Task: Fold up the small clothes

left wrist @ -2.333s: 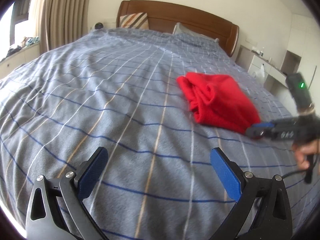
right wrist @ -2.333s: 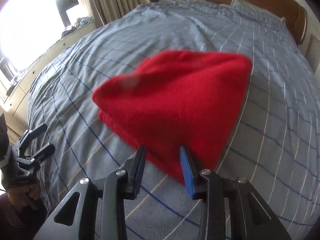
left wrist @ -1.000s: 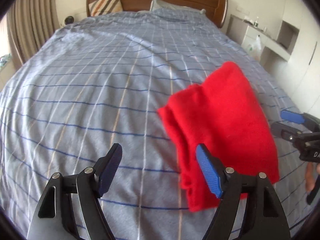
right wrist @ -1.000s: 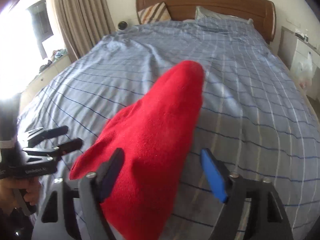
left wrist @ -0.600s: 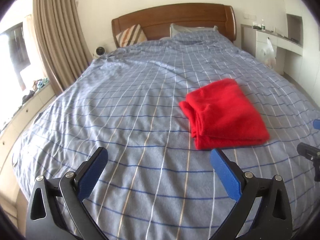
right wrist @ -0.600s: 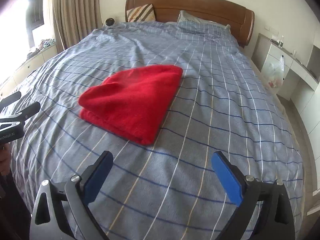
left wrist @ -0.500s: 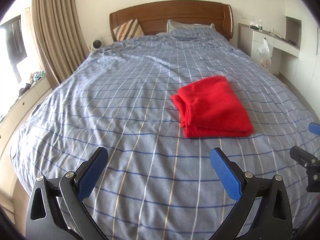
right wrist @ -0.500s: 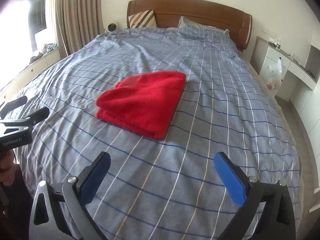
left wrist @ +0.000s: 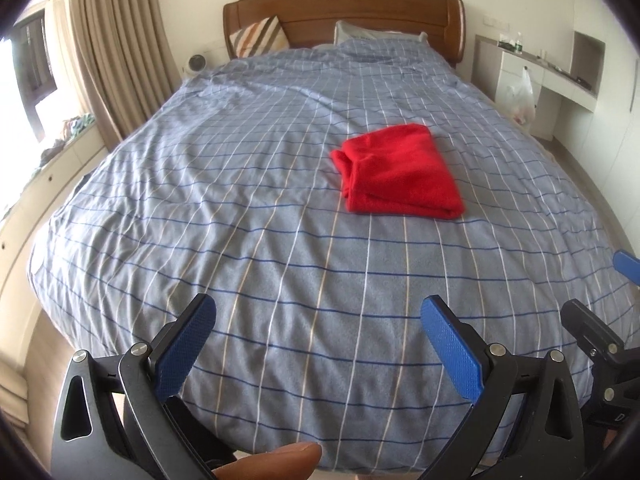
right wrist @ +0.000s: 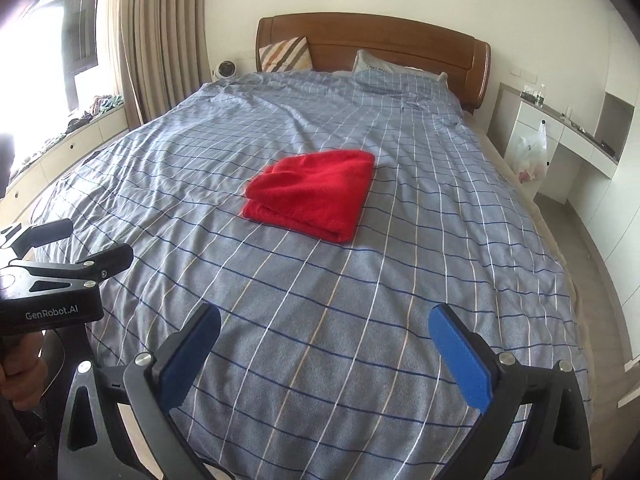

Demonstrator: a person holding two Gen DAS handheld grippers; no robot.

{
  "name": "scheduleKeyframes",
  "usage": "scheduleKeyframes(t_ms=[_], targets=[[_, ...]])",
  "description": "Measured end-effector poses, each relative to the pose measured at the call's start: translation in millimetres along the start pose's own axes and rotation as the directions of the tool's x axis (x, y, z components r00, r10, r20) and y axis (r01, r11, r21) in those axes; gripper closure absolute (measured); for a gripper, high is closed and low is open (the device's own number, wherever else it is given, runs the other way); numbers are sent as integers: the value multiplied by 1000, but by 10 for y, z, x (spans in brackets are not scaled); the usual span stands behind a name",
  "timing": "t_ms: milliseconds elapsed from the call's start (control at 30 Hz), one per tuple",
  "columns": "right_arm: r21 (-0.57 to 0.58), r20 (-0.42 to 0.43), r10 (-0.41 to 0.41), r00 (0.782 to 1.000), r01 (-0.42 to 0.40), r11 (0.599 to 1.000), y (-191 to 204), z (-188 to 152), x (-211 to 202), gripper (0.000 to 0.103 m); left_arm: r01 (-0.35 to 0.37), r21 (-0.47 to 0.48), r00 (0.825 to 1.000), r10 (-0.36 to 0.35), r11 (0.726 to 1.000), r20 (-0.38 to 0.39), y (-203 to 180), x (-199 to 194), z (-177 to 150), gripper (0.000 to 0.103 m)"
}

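Note:
A red garment (left wrist: pixel 400 170) (right wrist: pixel 316 192) lies folded into a flat rectangle on the blue checked bedspread (left wrist: pixel 240 200) (right wrist: pixel 400 280), right of the bed's middle in the left wrist view. My left gripper (left wrist: pixel 320 344) is open near the foot of the bed, well short of the garment, with only bedspread between its blue pads (left wrist: pixel 182 348). My right gripper (right wrist: pixel 326 350) is open too and just as far back. Each gripper shows at the edge of the other's view: the right one (left wrist: pixel 600 308) at the far right, the left one (right wrist: pixel 64 240) at the far left.
A wooden headboard (left wrist: pixel 344 12) with a striped cushion (left wrist: pixel 260 36) and a pillow (right wrist: pixel 384 68) closes the far end. Curtains (left wrist: pixel 116 48) and a window bench stand left. A white desk with a plastic bag (right wrist: pixel 528 152) stands right. A hand (right wrist: pixel 20 372) grips the left tool.
Both grippers opened, let go of the red garment and pulled back and up toward the foot of the bed. The garment now lies folded on the spread, farther away.

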State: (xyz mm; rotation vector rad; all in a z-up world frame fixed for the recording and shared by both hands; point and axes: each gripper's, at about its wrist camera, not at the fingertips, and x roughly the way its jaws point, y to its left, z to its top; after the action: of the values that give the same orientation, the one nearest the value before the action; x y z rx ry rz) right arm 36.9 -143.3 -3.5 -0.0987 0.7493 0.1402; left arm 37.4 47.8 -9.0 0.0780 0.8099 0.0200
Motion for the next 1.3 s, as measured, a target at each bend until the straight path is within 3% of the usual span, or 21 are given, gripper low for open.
scheduleKeyframes(t_ms=[333, 1133, 1300], targets=[[37, 2, 3, 1000, -3, 999, 0, 21, -230, 1, -10, 27, 1000, 9, 1000, 27, -27, -231, -80, 0], [67, -17, 64, 998, -63, 996, 80, 38, -391, 1, -20, 17, 1000, 20, 1000, 12, 18, -275, -95, 0], [54, -15, 44, 999, -43, 998, 95, 40, -384, 1, -26, 23, 999, 26, 999, 23, -3, -314, -87, 0]])
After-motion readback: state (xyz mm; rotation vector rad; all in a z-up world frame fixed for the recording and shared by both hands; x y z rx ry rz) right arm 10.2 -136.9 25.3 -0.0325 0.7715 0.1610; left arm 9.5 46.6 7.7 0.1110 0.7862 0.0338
